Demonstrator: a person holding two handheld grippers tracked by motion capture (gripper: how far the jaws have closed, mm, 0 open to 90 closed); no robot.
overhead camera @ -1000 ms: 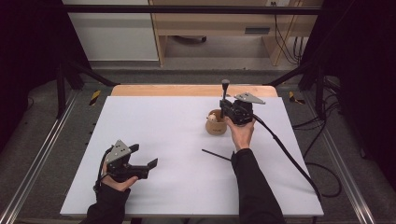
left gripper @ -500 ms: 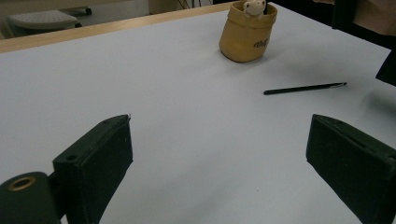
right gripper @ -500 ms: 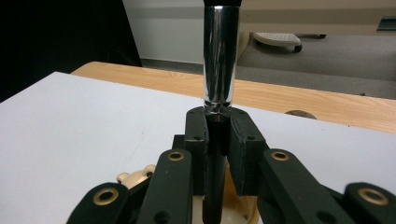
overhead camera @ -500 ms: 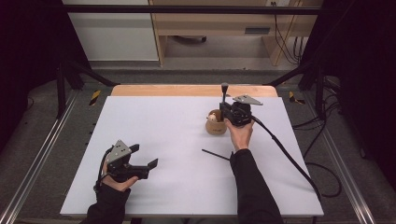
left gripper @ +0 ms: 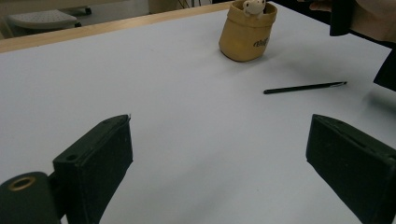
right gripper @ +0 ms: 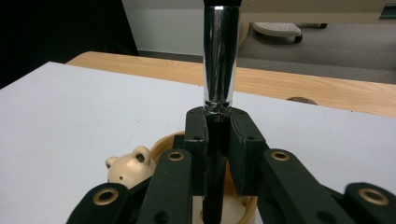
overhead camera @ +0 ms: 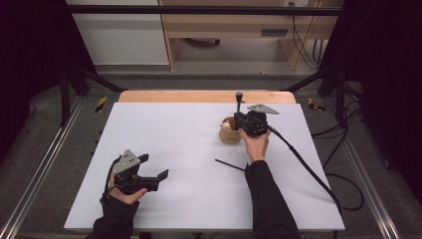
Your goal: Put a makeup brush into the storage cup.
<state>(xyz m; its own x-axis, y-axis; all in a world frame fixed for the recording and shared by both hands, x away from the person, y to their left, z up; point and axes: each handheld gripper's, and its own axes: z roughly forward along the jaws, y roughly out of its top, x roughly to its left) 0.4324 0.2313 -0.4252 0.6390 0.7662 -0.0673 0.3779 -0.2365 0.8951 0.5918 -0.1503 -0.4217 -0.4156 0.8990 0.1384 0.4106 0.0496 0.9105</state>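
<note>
While the right gripper (overhead camera: 241,115) is clenching a brush (right gripper: 219,65) between its jaws, the brush's long axis is standing upright, chrome ferrule above the jaws and dark handle pointing down into the tan pouch (overhead camera: 229,132). A cream bear (right gripper: 127,169) is peeking from the pouch's round rim. A thin black pen (overhead camera: 230,165) is lying flat just nearby. The left gripper (overhead camera: 155,168) is resting released, jaws wide, over broad smooth white table (overhead camera: 164,129) near the front edge.

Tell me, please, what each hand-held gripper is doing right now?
Left hand-held gripper: open, holding nothing.
Right hand-held gripper: closed on a pen above the pouch.
</note>
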